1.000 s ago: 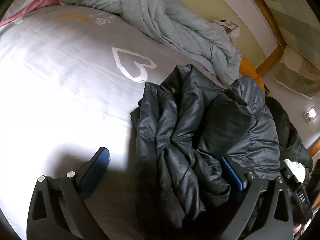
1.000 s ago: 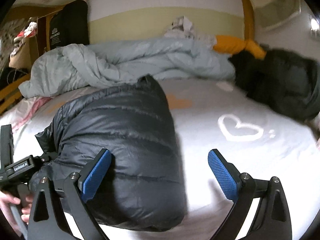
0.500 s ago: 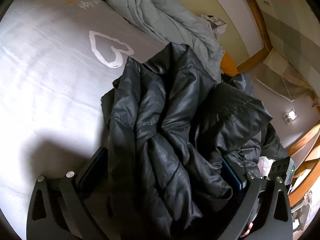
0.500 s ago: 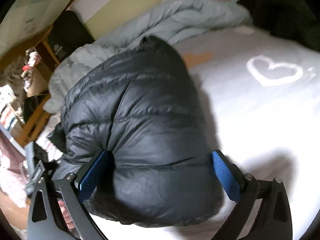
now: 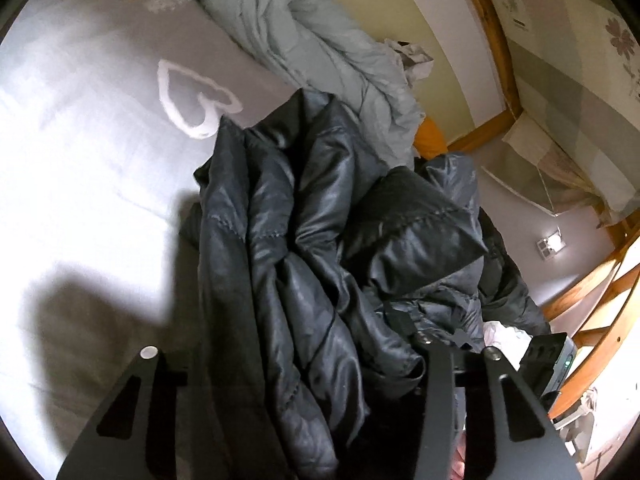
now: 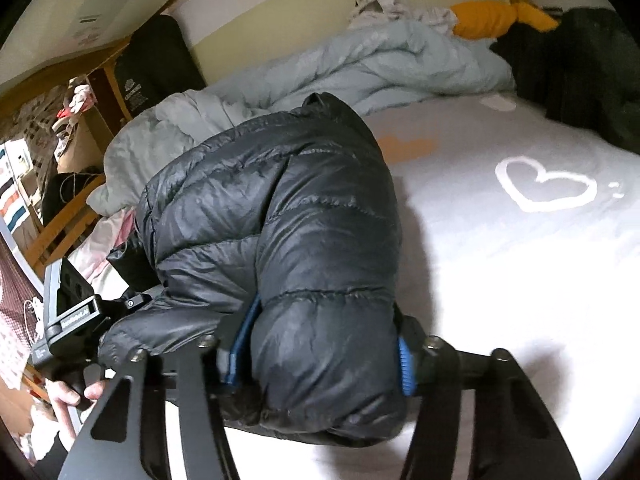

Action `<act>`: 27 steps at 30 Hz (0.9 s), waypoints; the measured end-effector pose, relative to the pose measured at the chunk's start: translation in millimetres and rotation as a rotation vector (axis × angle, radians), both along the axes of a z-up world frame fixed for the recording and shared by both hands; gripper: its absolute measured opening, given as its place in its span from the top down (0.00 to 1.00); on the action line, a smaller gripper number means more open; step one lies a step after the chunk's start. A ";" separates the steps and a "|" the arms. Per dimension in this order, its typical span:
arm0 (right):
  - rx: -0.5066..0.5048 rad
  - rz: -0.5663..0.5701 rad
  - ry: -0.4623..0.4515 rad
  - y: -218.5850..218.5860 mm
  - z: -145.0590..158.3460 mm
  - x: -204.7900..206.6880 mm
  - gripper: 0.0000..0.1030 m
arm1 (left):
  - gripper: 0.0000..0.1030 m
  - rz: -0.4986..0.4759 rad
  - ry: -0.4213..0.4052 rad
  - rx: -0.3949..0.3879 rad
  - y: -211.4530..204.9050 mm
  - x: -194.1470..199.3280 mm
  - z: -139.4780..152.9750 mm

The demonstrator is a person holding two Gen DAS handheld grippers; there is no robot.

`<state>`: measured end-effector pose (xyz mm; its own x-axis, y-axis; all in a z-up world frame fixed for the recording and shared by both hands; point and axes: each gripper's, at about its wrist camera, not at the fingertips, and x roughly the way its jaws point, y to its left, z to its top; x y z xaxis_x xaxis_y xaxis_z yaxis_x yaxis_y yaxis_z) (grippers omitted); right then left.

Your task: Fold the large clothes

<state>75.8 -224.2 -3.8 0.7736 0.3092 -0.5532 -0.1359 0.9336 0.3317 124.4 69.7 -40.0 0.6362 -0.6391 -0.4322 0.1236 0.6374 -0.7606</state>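
Observation:
A folded black puffer jacket (image 5: 304,248) lies bunched on the grey bed sheet (image 5: 80,128). In the left wrist view my left gripper (image 5: 308,364) is shut on the jacket's near end, its pads buried in the folds. In the right wrist view the same jacket (image 6: 280,232) is a thick rounded bundle, and my right gripper (image 6: 324,356) is shut on its near end, blue pads (image 6: 405,368) pressed into both sides. The left gripper's body (image 6: 72,320) and the hand holding it show at the left of that view.
A crumpled pale blue duvet (image 6: 360,76) lies along the far wall, with an orange cushion (image 6: 496,18) and another dark garment (image 6: 580,68) at the far right. White heart print (image 6: 544,188) on the sheet. Wooden bed frame (image 5: 592,328) at the edge.
Both grippers have moved in over the jacket's ends and closed on it from open. The bundle now looks raised and squeezed between the pads.

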 end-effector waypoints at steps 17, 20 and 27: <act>-0.078 -0.018 -0.183 -13.6 72.0 -64.2 0.49 | 0.59 -0.061 -0.236 0.100 -26.7 -37.4 74.4; -0.083 -0.018 -0.212 -18.2 83.8 -77.3 0.49 | 0.59 -0.065 -0.274 0.122 -31.9 -46.7 89.5; -0.081 -0.029 -0.274 -29.7 105.1 -104.9 0.49 | 0.59 -0.070 -0.346 0.163 -48.0 -63.2 118.0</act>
<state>-29.0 -254.0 101.3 0.9055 0.2486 -0.3438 -0.1836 0.9602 0.2107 61.2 21.7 78.0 0.7195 -0.6268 -0.2990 0.4029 0.7274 -0.5554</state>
